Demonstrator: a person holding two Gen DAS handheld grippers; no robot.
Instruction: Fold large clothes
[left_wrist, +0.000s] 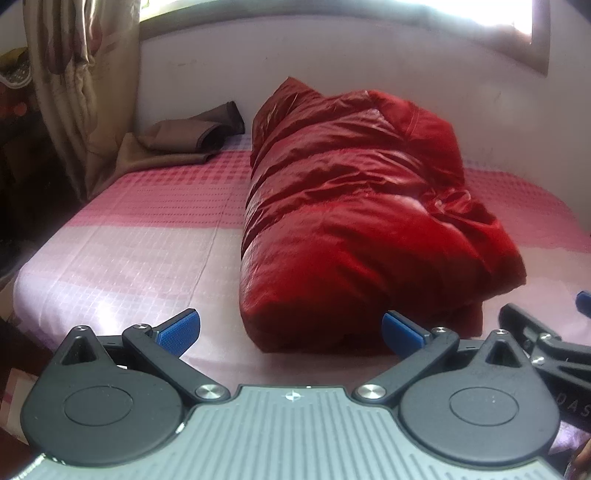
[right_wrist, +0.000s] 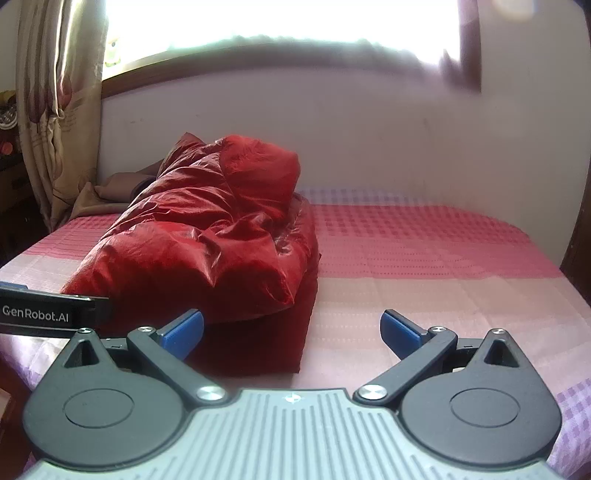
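Left gripper (left_wrist: 291, 332): fingers (left_wrist: 179, 332) spread wide, grasping nothing, right one just touching near end of red puffer jacket (left_wrist: 351, 206). Right gripper (right_wrist: 291, 330): fingers (right_wrist: 183, 334) likewise released and empty. We judge jacket already folded into long bundle lying on pink checked bed (left_wrist: 147, 236); maybe final halving or tidying left. Brown garment (left_wrist: 184, 140) behind looks unfolded. Jacket's far side, underside hidden; window glare washes out top
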